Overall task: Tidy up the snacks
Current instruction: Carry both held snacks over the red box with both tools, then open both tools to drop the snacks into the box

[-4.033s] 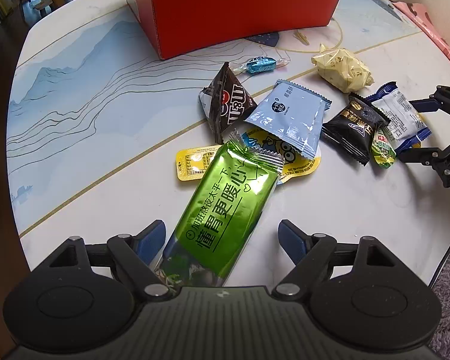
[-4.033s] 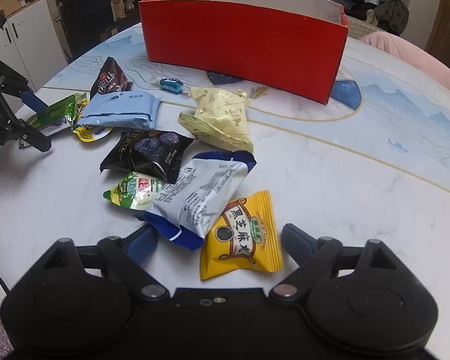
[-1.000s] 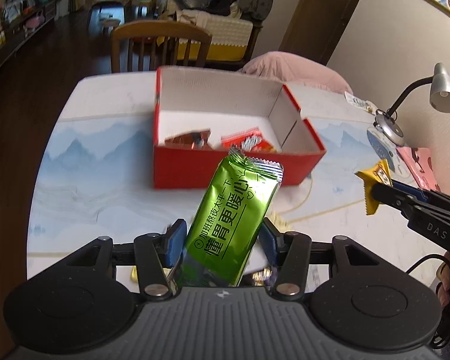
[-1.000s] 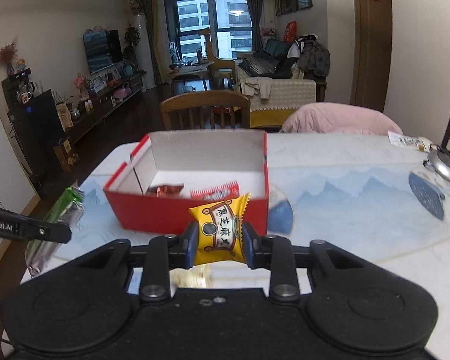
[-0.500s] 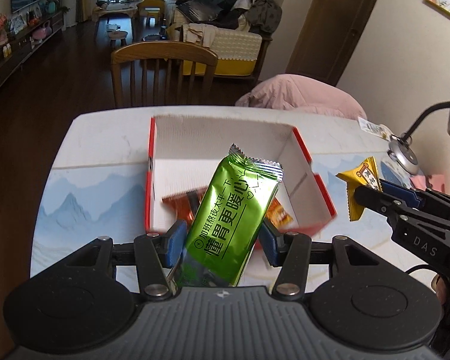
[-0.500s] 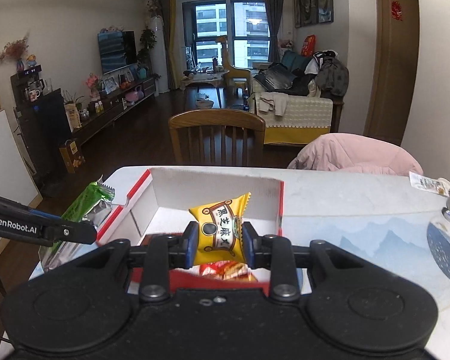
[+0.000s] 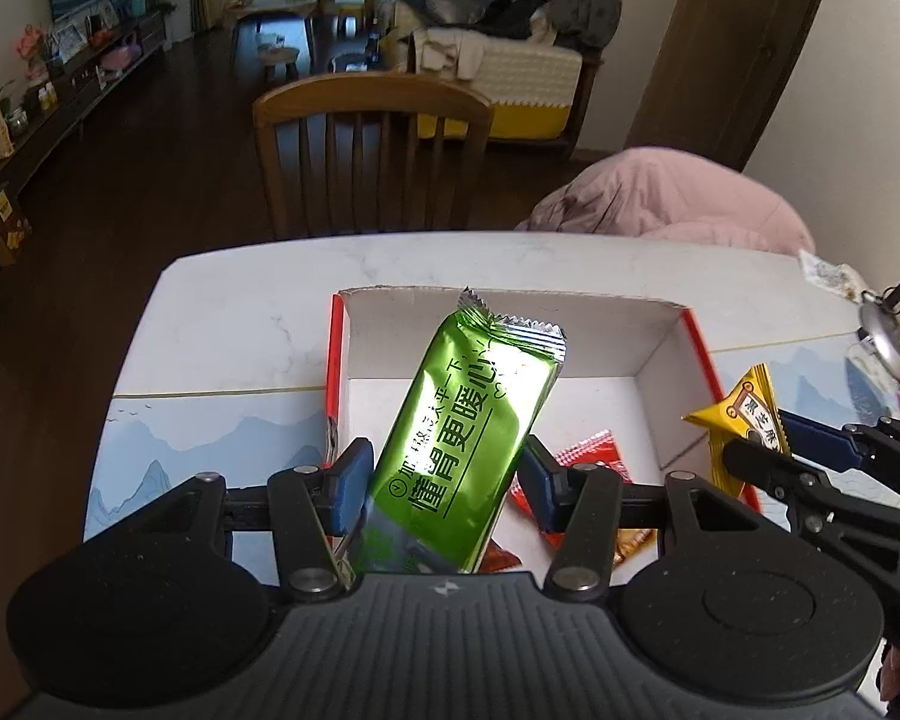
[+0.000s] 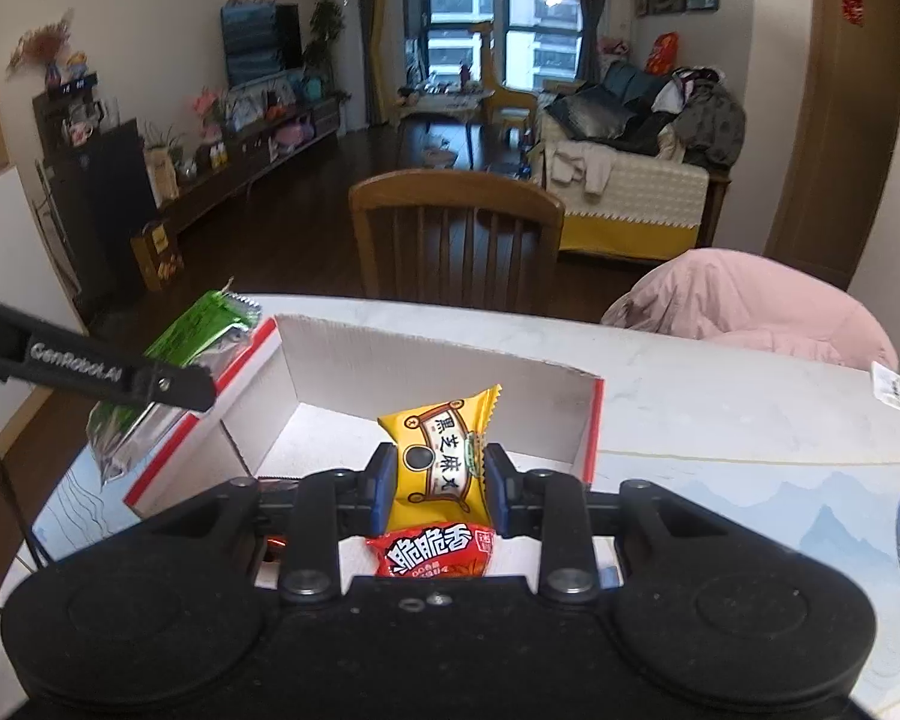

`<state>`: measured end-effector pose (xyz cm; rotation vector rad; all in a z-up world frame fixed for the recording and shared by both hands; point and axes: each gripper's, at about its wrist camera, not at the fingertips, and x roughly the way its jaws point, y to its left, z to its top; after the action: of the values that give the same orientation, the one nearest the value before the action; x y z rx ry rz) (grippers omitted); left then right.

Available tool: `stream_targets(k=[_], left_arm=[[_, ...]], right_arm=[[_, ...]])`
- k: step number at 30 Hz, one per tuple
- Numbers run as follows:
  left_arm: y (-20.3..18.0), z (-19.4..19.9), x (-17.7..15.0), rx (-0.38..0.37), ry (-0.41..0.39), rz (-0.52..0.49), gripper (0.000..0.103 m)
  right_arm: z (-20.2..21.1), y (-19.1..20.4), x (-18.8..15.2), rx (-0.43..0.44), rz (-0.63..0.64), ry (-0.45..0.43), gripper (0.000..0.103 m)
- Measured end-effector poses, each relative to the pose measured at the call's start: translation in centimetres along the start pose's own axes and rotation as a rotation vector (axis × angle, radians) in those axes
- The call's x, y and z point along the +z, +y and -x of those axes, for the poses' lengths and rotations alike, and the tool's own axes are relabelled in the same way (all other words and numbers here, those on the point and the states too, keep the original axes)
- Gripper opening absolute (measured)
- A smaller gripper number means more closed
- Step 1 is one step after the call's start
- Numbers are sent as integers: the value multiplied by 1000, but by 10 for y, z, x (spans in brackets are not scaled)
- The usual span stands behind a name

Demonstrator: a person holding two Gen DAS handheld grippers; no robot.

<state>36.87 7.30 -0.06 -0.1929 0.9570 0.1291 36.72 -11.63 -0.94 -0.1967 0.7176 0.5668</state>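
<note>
Above the red box (image 7: 705,360), I am holding both grippers with a snack each. My left gripper (image 7: 444,480) is clamping the green packet (image 7: 468,438), its long axis pointing at the far wall, over the box's floor. My right gripper (image 8: 441,480) is pinching the yellow packet (image 8: 444,456), also above the open box — both drops lie straight below. Inside, I am counting at least two red-orange packets (image 7: 594,456); the rest is hidden.

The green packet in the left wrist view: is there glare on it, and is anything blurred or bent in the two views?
Left wrist view: bright glare on the green packet; text stays legible. Right wrist view: the door frame bows from fisheye distortion; the red packet is sharp.
</note>
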Motion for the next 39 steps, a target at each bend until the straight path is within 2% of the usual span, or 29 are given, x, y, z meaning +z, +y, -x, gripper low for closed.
stream_targets(k=[7,17,24,32,39], left_arm=[[-6,-47,13,39,77,-28,52],[-18,-101,21,66,211,-87,52],[-23,-126,19,63,304,-133,52],[-30,-145,16,59,395,-178,51],[-26,-143,15,56,391,-167,51]], right_arm=[[-40,-8,6,40,10,103,30],[-89,-10,-3,33,-2,213,30],[-112,-13,-7,43,4,312,30],[-126,-13,-7,34,19,377,30],[-126,-15,-8,33,4,379,30]])
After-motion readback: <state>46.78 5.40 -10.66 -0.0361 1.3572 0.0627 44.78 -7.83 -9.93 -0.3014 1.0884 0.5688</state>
